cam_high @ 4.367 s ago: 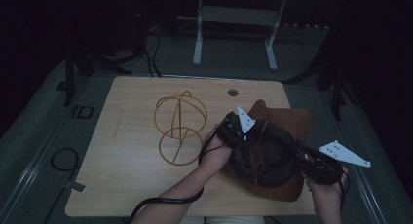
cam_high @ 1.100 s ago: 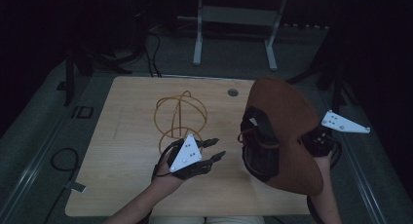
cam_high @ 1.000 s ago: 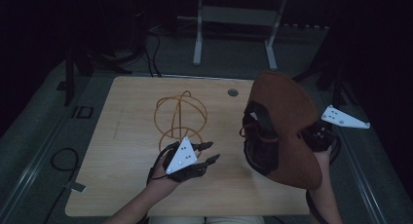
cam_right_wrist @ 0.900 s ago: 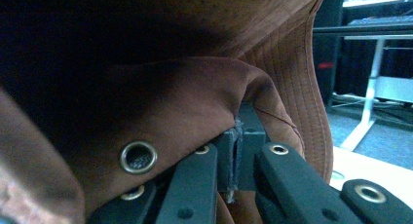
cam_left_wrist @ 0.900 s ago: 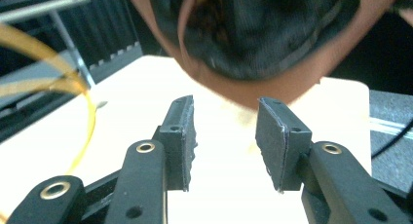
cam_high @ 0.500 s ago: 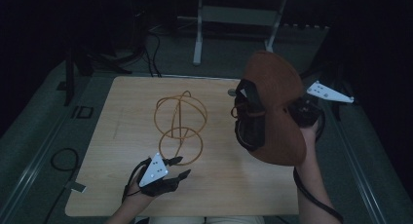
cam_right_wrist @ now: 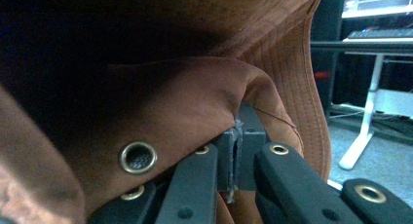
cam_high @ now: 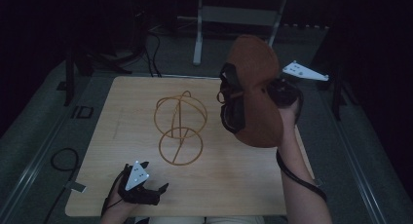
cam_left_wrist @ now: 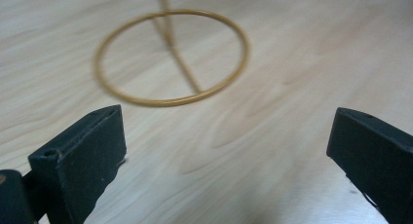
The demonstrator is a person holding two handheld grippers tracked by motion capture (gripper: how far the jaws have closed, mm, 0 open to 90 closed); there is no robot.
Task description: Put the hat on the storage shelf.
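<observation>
Brown fabric brimmed hat (cam_high: 255,95) with metal eyelets hangs in the air above the right side of the light wooden table (cam_high: 122,112), the right gripper (cam_high: 285,92) with its fingers clamped on a fold of its cloth. Near the middle of the table stands a golden wire stand of rings (cam_high: 180,124). The left gripper (cam_high: 146,192) hovers low at the near edge, fingers (cam_left_wrist: 80,160) spread wide apart.
</observation>
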